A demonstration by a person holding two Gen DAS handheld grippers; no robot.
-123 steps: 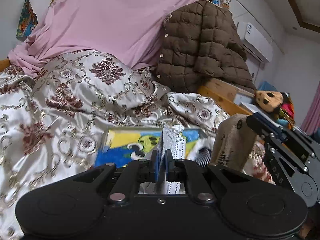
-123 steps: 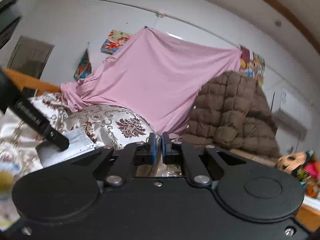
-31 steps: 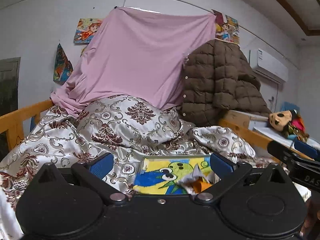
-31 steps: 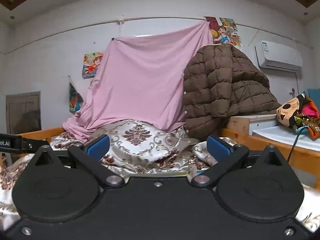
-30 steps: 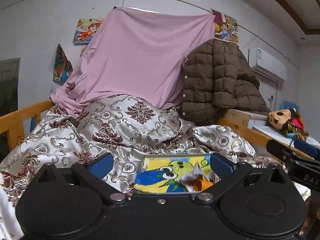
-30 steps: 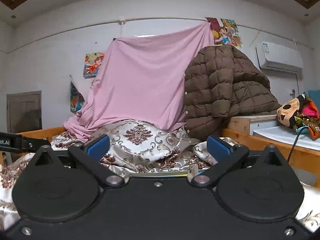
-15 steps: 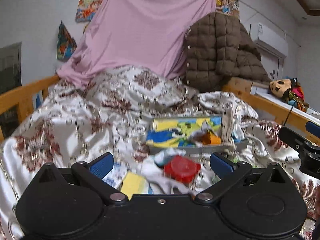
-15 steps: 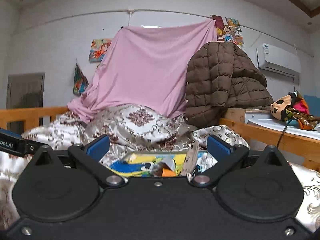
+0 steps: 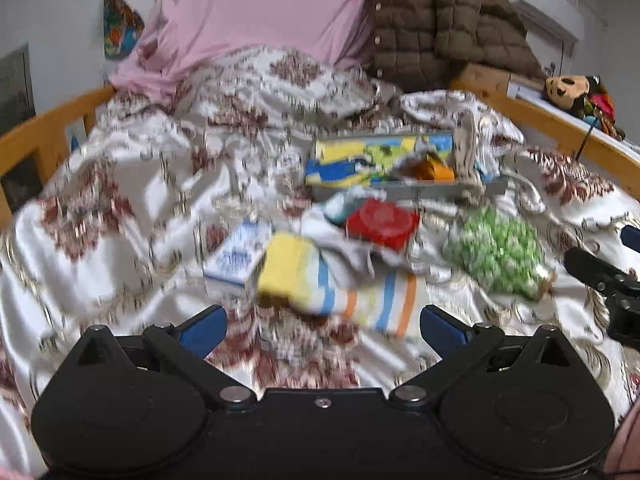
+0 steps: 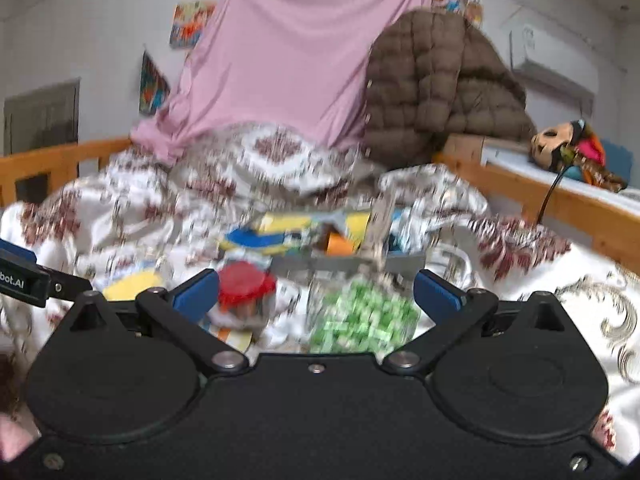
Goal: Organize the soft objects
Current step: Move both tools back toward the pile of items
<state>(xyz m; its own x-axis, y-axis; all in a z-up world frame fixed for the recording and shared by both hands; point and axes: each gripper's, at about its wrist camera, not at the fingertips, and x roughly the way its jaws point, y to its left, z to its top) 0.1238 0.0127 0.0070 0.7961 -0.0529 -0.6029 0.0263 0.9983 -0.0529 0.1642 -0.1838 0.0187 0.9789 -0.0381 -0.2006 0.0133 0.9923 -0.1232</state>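
Both views are motion-blurred; the bedspread (image 9: 120, 184) pattern smears into streaks. The white box (image 9: 236, 258) near the striped cloth (image 9: 332, 284) bears blue print too blurred to read. The tray (image 9: 400, 190) contents merge into yellow, blue and orange patches. In the right view, the red object (image 10: 246, 284) and green bag (image 10: 360, 316) are partly hidden behind the right gripper (image 10: 316, 292). The left gripper (image 10: 24, 276) is cut off by the left edge, its lettering truncated.

Home bedroom: a wooden-framed bed (image 9: 52, 120) under a patterned satin quilt (image 9: 132, 184), a pink sheet (image 10: 296, 60) and posters (image 10: 188, 24) on the wall, a quilted coat (image 10: 436, 88), a wall air conditioner (image 9: 548, 4).
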